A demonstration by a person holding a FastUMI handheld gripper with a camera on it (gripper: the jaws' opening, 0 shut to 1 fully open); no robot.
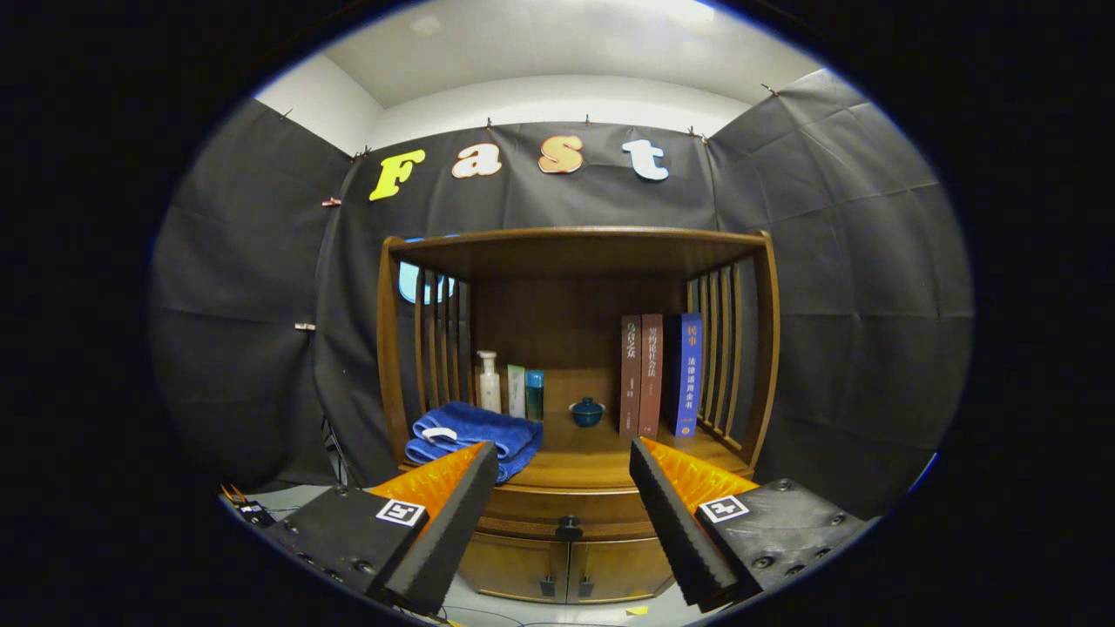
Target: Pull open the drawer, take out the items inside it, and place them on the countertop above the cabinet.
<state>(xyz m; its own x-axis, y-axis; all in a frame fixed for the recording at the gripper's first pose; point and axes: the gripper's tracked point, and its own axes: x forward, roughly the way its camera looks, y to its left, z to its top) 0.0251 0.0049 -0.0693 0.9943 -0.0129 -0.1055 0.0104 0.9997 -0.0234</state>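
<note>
A wooden cabinet stands ahead of me, its drawer (pixel 564 508) closed, with a dark round knob (pixel 569 528) on the drawer front. The knob lies between and beyond my fingers. My gripper (pixel 564 460) is open and holds nothing; its fingers (pixel 463 505) frame the drawer front from a distance. Above the drawer is the countertop (pixel 592 453) inside an open wooden shelf frame. What lies inside the drawer is hidden.
On the countertop lie a folded blue towel (pixel 475 434) at the left, a white pump bottle (pixel 489 383), two small tubes (pixel 525 392), a small blue lidded pot (pixel 587 411) and three upright books (pixel 659 374). Two lower cabinet doors (pixel 566 570) sit under the drawer.
</note>
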